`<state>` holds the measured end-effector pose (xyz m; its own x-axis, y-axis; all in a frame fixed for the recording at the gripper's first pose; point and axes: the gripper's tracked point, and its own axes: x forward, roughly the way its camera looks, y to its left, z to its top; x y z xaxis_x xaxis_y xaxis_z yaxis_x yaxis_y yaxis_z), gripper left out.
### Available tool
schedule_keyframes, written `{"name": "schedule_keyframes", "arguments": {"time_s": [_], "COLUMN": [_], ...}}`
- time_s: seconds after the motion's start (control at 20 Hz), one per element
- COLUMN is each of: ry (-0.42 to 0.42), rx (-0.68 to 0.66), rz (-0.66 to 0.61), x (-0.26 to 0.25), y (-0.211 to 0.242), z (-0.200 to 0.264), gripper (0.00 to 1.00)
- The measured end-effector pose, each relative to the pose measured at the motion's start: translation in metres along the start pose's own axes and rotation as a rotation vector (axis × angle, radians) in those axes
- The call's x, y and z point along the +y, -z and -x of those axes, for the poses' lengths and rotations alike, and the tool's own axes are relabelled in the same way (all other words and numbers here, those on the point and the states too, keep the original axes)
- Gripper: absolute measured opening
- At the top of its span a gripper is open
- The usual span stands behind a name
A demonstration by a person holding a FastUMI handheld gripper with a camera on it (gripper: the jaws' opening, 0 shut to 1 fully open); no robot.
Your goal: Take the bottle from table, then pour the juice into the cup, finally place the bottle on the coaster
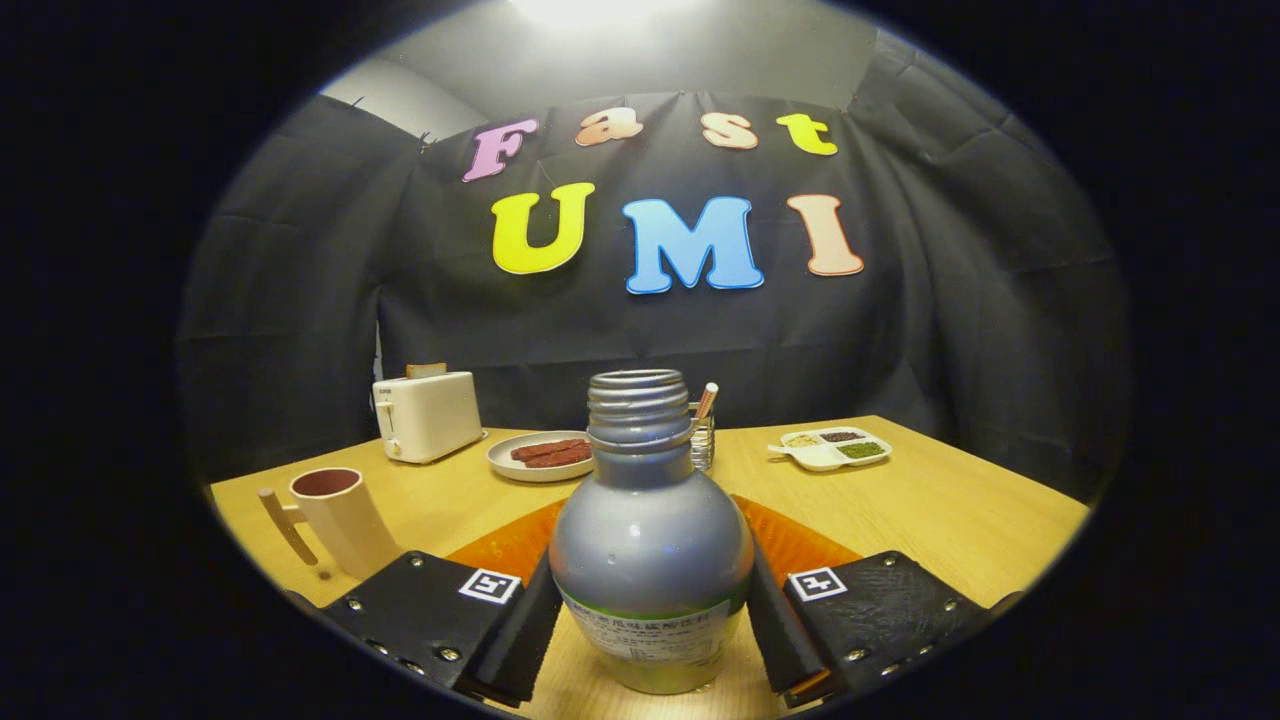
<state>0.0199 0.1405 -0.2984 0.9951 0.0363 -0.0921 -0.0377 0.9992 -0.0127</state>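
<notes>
A grey bottle (650,560) with a pale label and an uncapped threaded neck stands upright between my fingers. My gripper (650,610) is shut on the bottle, with both pads pressed against its lower sides. I cannot tell whether the bottle's base rests on the wooden table (950,500) or hangs just above it. Just behind the bottle an orange coaster (795,545) lies flat on the table, partly hidden by the bottle. A beige cup (340,520) with a dark inside and a wooden handle stands ahead of my left finger.
At the back left is a white toaster (428,415) holding a slice of bread. Next to it is a plate of sausages (540,455). A small glass holder (703,440) peeks out behind the bottle's neck. A white divided tray (830,448) sits at the back right.
</notes>
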Motion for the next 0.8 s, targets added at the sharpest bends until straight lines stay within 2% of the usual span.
{"name": "schedule_keyframes", "arguments": {"time_s": [0.25,0.8], "ry": [-0.006,-0.074], "rx": [-0.025,0.039], "rz": [0.139,0.412], "x": [0.023,0.093], "y": [-0.024,-0.035], "z": [-0.001,-0.030], "gripper": [0.81,0.81]}}
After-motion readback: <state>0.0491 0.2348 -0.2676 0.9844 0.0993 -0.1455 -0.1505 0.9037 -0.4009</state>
